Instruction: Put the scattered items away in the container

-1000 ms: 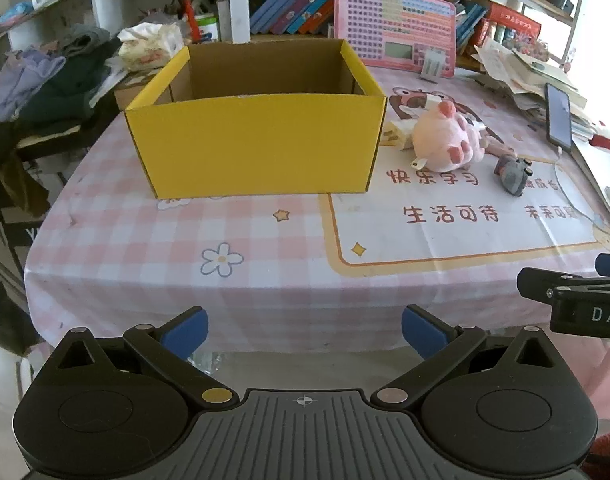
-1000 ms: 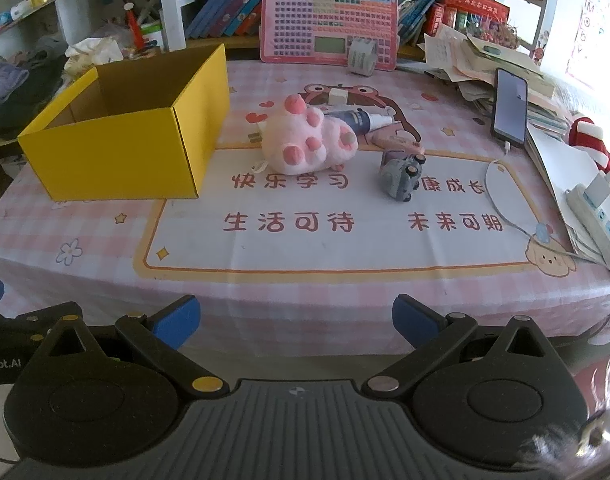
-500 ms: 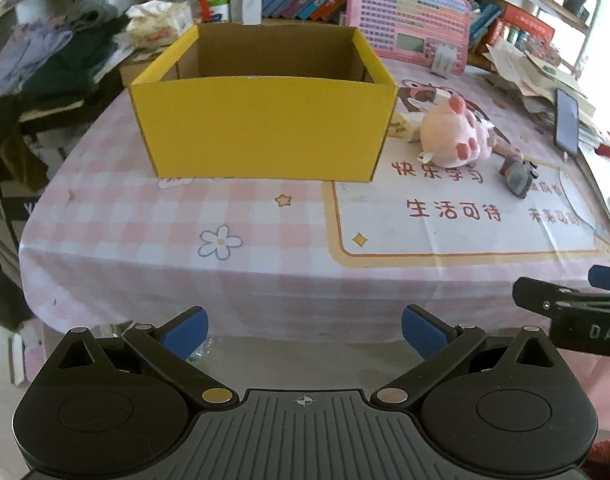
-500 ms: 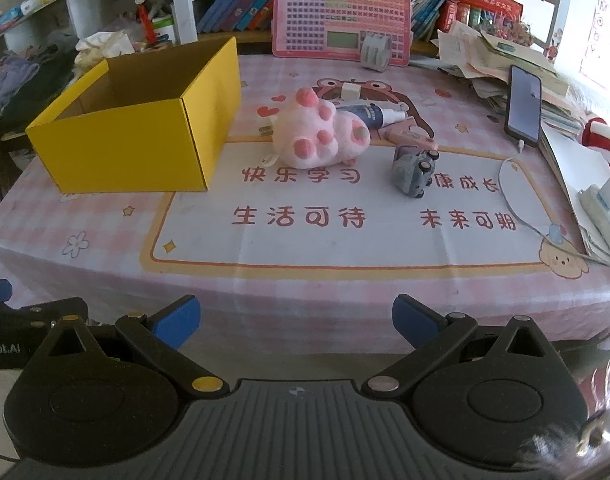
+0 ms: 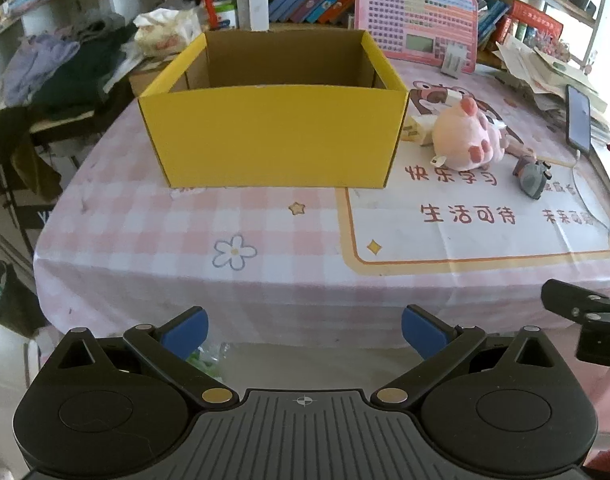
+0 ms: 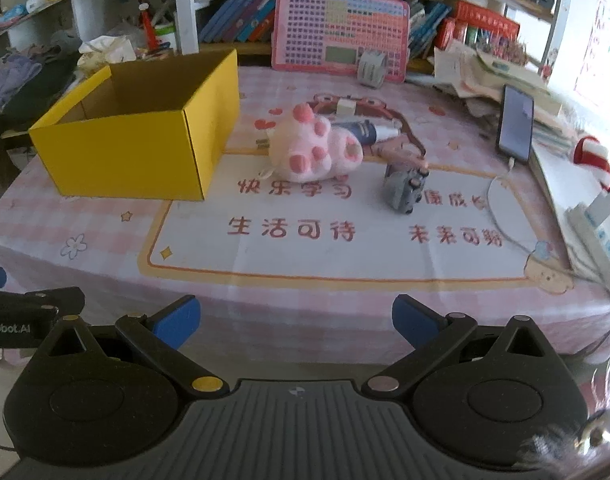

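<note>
An open yellow cardboard box (image 5: 273,136) stands on the pink checked tablecloth; it also shows in the right wrist view (image 6: 133,148) and looks empty. To its right lie a pink plush paw (image 5: 465,140) (image 6: 317,150), a small grey toy car (image 5: 531,176) (image 6: 405,186), a dark blue tube (image 6: 365,131) and a small white plug (image 5: 417,130). My left gripper (image 5: 305,330) is open and empty, off the table's near edge. My right gripper (image 6: 297,320) is open and empty, also short of the near edge.
A pink learning tablet (image 6: 341,36) leans at the back before bookshelves. A phone (image 6: 515,122) with a white cable, paper stacks (image 6: 501,76) and a power strip (image 6: 601,236) crowd the right side. Clothes (image 5: 65,76) pile at the left.
Both grippers have drawn back and risen a little, so the table looks farther and is seen more from above. Nothing on the table has moved.
</note>
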The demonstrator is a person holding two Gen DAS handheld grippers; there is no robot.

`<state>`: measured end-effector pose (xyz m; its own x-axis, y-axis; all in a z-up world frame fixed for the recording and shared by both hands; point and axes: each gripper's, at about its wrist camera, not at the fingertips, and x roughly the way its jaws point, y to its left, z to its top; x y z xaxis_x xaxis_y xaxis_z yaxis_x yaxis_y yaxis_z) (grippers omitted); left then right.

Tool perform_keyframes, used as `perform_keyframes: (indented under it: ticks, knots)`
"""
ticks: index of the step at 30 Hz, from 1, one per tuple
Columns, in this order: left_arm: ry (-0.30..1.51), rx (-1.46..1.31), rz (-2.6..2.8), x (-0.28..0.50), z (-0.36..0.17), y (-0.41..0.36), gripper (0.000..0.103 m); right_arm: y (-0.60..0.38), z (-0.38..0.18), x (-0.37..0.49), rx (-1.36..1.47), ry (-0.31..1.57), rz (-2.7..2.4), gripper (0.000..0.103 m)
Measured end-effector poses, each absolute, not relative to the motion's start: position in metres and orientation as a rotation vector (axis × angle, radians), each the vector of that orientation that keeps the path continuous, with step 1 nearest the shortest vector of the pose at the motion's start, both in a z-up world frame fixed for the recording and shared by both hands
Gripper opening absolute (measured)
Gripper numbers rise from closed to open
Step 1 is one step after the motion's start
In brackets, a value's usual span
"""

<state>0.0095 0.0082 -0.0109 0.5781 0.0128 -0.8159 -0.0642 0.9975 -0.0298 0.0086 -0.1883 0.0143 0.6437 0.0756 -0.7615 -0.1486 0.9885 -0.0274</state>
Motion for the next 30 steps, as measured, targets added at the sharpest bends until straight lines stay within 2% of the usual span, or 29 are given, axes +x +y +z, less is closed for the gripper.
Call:
perform_keyframes:
  ticks: [6, 21, 30]
  knots:
    - [0.917, -0.048, 0.036, 0.009, -0.008, 0.010, 0.103, -0.182, 0.020, 0.005, -0.119, 0.844, 0.157, 0.103]
    - [0.916, 0.040, -0.064, 0.007, -0.003, 0.001, 0.103, -0.190, 0.026, 0.012, 0.026, 0.822, 0.207, 0.103]
    - [0.761, -0.015, -0.208, 0.009, 0.012, 0.003, 0.103, -0.193, 0.040, 0.025, -0.077, 0.676, 0.190, 0.103]
